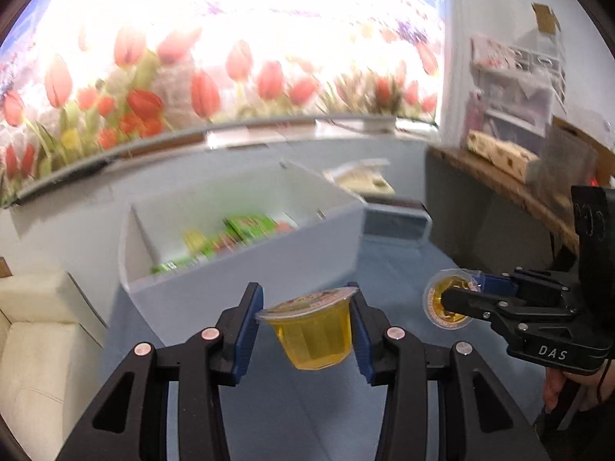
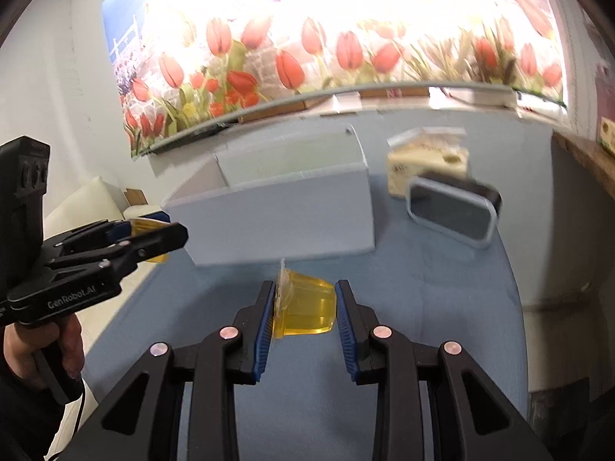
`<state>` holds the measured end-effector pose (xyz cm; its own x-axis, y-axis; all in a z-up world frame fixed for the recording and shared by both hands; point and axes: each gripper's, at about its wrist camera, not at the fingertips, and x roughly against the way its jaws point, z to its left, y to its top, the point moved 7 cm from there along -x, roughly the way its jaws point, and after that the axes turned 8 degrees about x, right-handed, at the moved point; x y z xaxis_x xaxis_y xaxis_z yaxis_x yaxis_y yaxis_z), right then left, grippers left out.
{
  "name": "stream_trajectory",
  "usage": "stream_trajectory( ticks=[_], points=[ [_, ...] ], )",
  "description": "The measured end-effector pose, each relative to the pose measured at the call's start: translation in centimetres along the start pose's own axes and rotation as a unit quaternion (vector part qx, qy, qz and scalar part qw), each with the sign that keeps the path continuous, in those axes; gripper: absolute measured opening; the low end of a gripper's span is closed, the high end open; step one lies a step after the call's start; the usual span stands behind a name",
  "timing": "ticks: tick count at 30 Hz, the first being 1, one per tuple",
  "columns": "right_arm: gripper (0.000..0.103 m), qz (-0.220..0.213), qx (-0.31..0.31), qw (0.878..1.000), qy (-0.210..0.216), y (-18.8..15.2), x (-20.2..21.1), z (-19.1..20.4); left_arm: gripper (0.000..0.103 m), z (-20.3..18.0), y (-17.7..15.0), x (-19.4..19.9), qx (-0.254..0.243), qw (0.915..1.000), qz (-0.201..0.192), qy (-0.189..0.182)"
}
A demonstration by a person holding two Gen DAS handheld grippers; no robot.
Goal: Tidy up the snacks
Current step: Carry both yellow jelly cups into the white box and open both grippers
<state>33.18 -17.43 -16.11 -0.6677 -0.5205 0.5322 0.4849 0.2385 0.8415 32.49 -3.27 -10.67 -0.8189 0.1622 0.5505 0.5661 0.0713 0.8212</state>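
My left gripper [image 1: 307, 307] is shut on a yellow jelly cup [image 1: 313, 332], held upright above the blue table [image 1: 384, 269]. My right gripper [image 2: 305, 303] is shut on a second yellow jelly cup [image 2: 307, 309], held on its side with the foil lid against the left pad. Each gripper shows in the other's view: the right gripper [image 1: 457, 296] with its jelly cup [image 1: 442, 305], the left gripper [image 2: 169, 226] with its jelly cup [image 2: 148, 226]. A white open box [image 1: 246, 269] just ahead holds green snack packs [image 1: 250, 224]; it also shows in the right wrist view [image 2: 288, 215].
A grey-framed tablet-like device [image 2: 451, 211] stands right of the box, with a pale snack bag [image 2: 426, 161] behind it. A wooden shelf [image 1: 499, 180] with clutter lines the right wall. A tulip mural covers the back wall. A cream sofa [image 1: 34, 345] sits left of the table.
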Motion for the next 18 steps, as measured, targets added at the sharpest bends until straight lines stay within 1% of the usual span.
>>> stream_trajectory(
  ticks=[2,6,9,11,12,14,15,16,18],
  points=[
    [0.033,-0.016,0.008,1.0,0.003,2.6,-0.5,0.4,0.047,1.4,1.8,0.1,0.013,0.9999,-0.006,0.007],
    [0.033,-0.032,0.02,0.999,0.006,7.3,-2.4,0.8,0.047,4.5,5.6,-1.2,0.041,0.9987,-0.019,0.023],
    [0.033,-0.035,0.035,0.999,0.003,10.8,-4.6,1.1,0.047,6.5,8.1,-3.2,0.055,0.9979,-0.02,0.03],
    [0.033,-0.031,0.046,0.998,0.006,12.7,-7.0,1.1,0.047,7.6,9.0,-5.0,0.059,0.9975,-0.016,0.035],
    [0.033,-0.026,0.048,0.998,0.003,13.1,-7.8,1.1,0.047,8.2,9.3,-6.0,0.062,0.9972,-0.009,0.041],
    [0.033,-0.008,0.064,0.998,-0.008,14.1,-10.6,1.1,0.047,9.3,9.5,-7.7,0.073,0.9966,0.005,0.039],
    [0.033,-0.002,0.063,0.998,-0.006,14.1,-11.4,0.9,0.047,9.9,9.5,-8.7,0.078,0.9959,0.015,0.044],
    [0.033,0.011,0.058,0.998,-0.004,14.2,-12.8,0.6,0.047,10.3,9.5,-9.3,0.076,0.9957,0.02,0.049],
    [0.033,0.023,0.066,0.997,-0.009,14.2,-14.4,0.3,0.048,10.8,9.3,-10.5,0.071,0.9956,0.029,0.054]
  ],
)
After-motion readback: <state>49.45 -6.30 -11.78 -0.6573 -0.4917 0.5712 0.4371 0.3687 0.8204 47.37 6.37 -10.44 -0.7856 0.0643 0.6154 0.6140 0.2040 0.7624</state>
